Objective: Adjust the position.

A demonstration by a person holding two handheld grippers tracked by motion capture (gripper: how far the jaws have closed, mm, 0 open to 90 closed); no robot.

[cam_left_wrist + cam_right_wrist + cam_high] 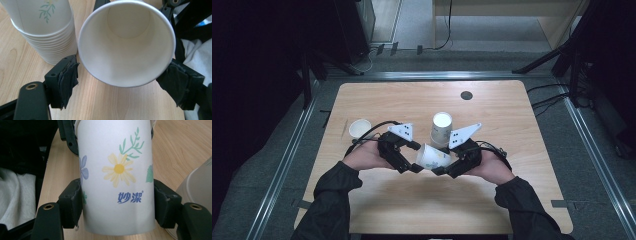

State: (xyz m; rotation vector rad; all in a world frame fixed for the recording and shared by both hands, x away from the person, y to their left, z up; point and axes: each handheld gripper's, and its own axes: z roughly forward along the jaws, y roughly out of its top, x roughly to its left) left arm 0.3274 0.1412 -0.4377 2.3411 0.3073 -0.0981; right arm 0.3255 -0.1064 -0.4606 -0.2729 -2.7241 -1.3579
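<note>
The right gripper (439, 171) is clamping a white paper cup (433, 157) printed with flowers, its two jaws pressing against opposite sides of the cup's wall close to the base, as the right gripper view shows: the cup (116, 177) is rising between the black pads with a yellow daisy and blue lettering facing the camera. From above, the cup is lying tilted on its side just above the wooden table (512, 120), its base pointing toward the right gripper and its open mouth pointing toward the left gripper (409, 169). The left gripper is standing with its jaws spread apart at the cup's rim; in the left gripper view the cup's mouth (127, 42) is sitting between the two pads, a clear gap is showing on the near-left pad's side, and the other pad is lying right against the rim's edge, though whether it is touching cannot be told. So the left gripper is not gripping anything. Just beyond the held cup, on the far side of both grippers, a stack of upside-down paper cups (441, 128) is standing on the table. Off to the outer side of the left gripper, a single cup (359, 128) is standing upright, well apart from the held one.
</note>
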